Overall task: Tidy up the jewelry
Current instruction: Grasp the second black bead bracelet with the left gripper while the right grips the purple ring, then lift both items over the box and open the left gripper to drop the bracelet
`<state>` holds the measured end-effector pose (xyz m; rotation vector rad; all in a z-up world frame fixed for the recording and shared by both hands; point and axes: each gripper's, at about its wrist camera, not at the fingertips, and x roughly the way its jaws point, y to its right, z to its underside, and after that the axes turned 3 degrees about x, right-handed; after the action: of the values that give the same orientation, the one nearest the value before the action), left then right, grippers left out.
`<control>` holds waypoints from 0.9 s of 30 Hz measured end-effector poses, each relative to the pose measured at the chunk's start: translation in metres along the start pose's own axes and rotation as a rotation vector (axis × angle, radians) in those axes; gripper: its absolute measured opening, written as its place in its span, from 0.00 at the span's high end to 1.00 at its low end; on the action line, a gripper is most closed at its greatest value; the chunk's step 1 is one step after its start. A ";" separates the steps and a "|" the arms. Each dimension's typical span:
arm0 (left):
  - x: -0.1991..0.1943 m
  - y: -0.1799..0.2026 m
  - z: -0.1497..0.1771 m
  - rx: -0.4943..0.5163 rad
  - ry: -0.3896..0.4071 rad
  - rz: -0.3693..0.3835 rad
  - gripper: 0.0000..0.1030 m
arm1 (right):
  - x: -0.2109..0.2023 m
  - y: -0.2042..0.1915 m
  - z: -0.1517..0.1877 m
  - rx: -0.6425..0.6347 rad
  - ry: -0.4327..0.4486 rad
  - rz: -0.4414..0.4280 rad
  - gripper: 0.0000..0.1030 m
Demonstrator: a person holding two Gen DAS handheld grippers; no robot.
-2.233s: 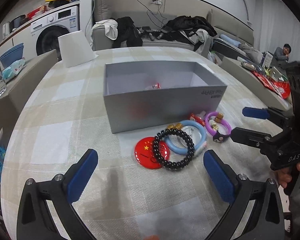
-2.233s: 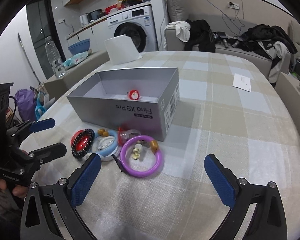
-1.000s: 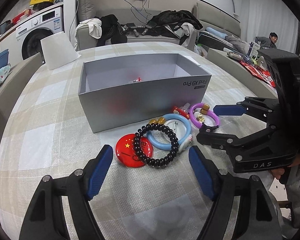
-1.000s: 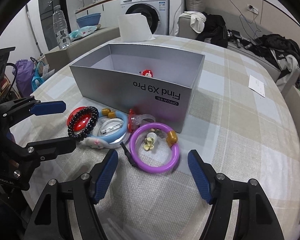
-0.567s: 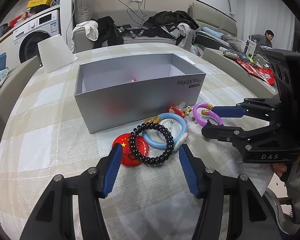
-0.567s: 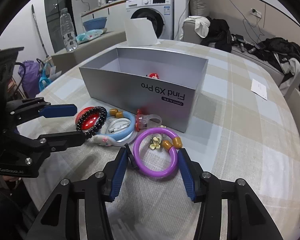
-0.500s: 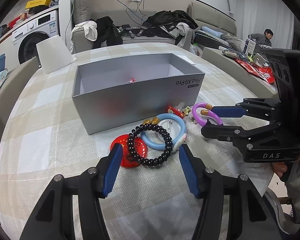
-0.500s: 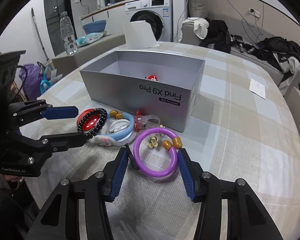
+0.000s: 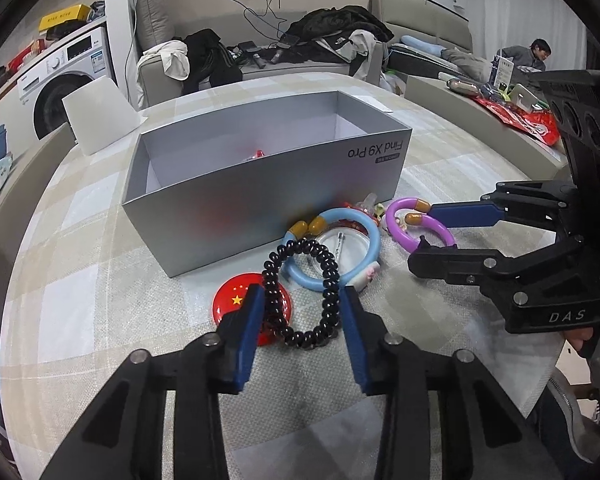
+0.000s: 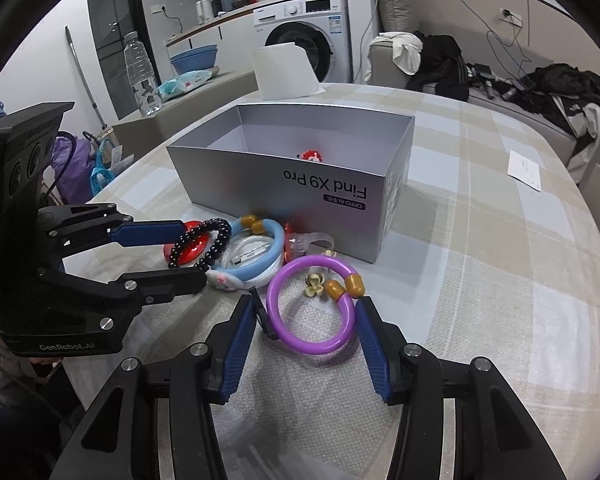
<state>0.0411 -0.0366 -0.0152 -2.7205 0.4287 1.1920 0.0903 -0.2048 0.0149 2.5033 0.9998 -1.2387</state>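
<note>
- Beside the grey box (image 9: 260,200), most jewelry lies on the table: one small red piece (image 10: 311,156) is inside.
- Left gripper (image 9: 300,312) has been closing around the black bead bracelet (image 9: 300,292), pads touching its sides.
- Right gripper (image 10: 306,320) brackets the purple bangle (image 10: 312,308), not clamped.
- Blue bangle (image 9: 332,256) and red badge (image 9: 236,300) wait.

Ahead of my claws, the grey box (image 10: 300,184) reads "Find X9 Pro", upside down, with a small "OPPO" tag beneath. My right claw (image 9: 432,240) body bears "DAS"; my left claw (image 10: 188,256) body bears "GenRobot.AI".
</note>
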 end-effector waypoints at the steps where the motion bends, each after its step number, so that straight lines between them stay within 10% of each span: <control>1: -0.001 -0.001 0.001 -0.006 0.002 0.005 0.71 | 0.000 0.000 0.000 0.000 0.000 0.000 0.52; 27: -0.037 -0.010 0.011 -0.096 0.141 -0.029 0.71 | -0.013 0.003 0.001 0.019 0.054 -0.007 0.52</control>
<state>0.0130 -0.0166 0.0049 -2.8942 0.3556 1.0442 0.0861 -0.2139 0.0236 2.5628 1.0151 -1.1935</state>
